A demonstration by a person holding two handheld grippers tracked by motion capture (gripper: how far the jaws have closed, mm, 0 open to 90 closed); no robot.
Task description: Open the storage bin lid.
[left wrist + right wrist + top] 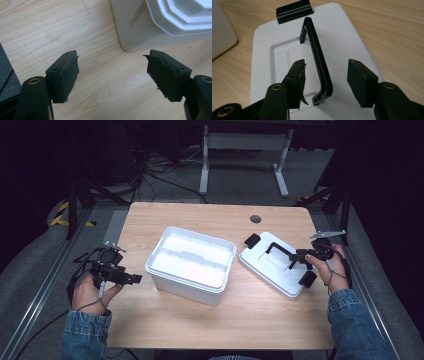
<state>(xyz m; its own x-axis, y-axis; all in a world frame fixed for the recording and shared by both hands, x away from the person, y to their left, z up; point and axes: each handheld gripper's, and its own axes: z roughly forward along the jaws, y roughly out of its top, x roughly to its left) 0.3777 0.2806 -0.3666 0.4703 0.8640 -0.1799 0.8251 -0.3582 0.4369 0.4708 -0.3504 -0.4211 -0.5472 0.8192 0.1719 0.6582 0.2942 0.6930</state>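
Note:
An open white plastic box (192, 265) stands in the middle of the wooden table (210, 320); its lower corner (140, 32) shows in the left gripper view. To its right lies the white lid (272, 265), flat, with a raised black handle (317, 57) and a black latch (294, 11) at its far end. My right gripper (325, 78) is open, its jaws on either side of the handle, not touching it. Over bare wood left of the box, my left gripper (112, 72) hangs open with nothing between its jaws. In the high view it sits near the table's left edge (131, 279).
A round cable hole (255, 219) lies in the table's far side. A second black latch (307, 278) sits on the lid's near end. Metal rails (40, 290) run along both sides of the table, and a white frame (245, 150) stands on the floor behind.

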